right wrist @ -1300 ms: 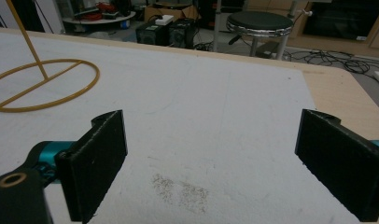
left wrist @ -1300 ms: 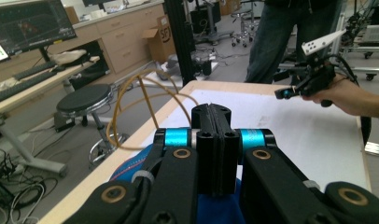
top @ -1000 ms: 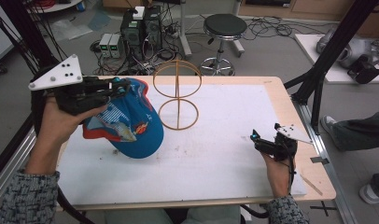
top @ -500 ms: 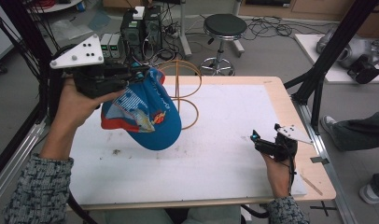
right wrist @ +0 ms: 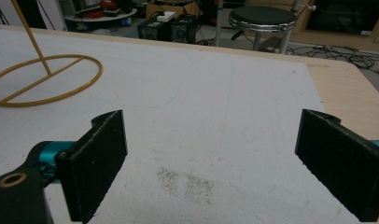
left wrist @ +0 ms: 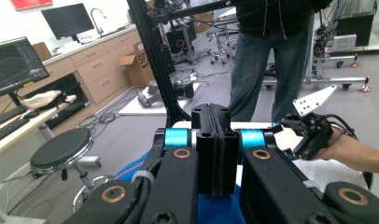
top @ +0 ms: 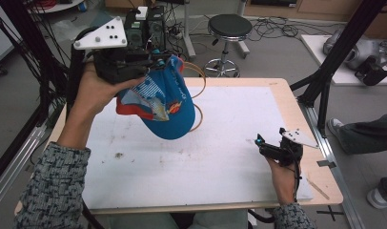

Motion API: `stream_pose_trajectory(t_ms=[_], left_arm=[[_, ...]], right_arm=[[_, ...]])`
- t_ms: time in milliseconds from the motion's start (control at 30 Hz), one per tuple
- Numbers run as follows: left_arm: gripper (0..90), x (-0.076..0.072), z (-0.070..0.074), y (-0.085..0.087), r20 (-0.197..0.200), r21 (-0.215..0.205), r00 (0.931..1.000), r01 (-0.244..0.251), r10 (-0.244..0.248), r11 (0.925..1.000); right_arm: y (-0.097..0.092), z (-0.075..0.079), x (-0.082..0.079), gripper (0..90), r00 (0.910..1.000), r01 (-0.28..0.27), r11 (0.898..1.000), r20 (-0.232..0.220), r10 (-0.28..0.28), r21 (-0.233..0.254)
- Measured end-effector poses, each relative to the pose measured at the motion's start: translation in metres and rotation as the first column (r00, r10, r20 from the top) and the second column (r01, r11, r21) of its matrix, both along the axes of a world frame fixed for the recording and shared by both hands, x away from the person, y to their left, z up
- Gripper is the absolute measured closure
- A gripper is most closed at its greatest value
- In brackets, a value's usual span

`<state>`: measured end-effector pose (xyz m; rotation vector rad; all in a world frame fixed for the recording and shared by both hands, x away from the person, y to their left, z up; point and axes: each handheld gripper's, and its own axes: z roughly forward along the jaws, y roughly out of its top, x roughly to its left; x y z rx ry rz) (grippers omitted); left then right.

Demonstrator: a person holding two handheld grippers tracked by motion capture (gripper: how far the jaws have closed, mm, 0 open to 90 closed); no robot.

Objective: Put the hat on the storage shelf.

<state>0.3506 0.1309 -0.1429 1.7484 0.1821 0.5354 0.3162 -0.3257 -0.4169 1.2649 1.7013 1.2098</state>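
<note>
Cap [top: 165, 107] is in the air, blue with a red-edged brim and a printed patch, hanging from my left hand-held gripper [top: 156, 64] above the far left part of the surface [top: 229, 157]. In the left gripper view the two black jaws stand pressed together with a strip of blue cloth showing beneath them, so I read that as a pinch on the cap's edge. The crown sags down and toward me.

Just behind the cap stands the yellow wire stand [top: 197, 90]: a hoop on top, a ring base flat on the surface, a thin stem between. The cap hides most of it from above; the right gripper view shows the base ring [right wrist: 43, 86] lying clear on the white sheet.

My right hand-held gripper [top: 259, 141] rests low near the right edge of the surface, jaws spread wide, nothing between them.

Step in hand, as I judge it: carrying the cap to the stand, lift done, placement not yet begun.

Next move calls for bringing the cap's opening over the top hoop, then lowering so the crown settles on it before I let go. The stand looks light; a sideways nudge could tip it. The right hand-held gripper is free to steady the base if needed.
</note>
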Motion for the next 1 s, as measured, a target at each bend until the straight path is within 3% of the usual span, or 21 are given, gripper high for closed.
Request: stream_pose_trajectory(t_ms=[300,567,1000], left_arm=[[88.9,0.025,0.001,-0.019,-0.015,0.01,0.9998,-0.015,0.016,0.9998],[88.8,0.053,-0.008,-0.034,-0.024,0.039,0.997,-0.072,0.073,0.9966],[88.8,0.094,-0.027,-0.036,-0.057,0.066,0.9862,-0.152,0.155,0.9863]], right_arm=[[-0.005,-0.001,-0.003,8.2,1.0,0.006,1.0,-0.005,-0.006,0.006],[-0.006,-0.001,-0.002,8.2,1.0,0.003,1.0,-0.007,-0.003,0.002],[-0.01,-0.002,-0.002,8.2,0.9999,0.003,1.0,-0.017,-0.003,0.011]])
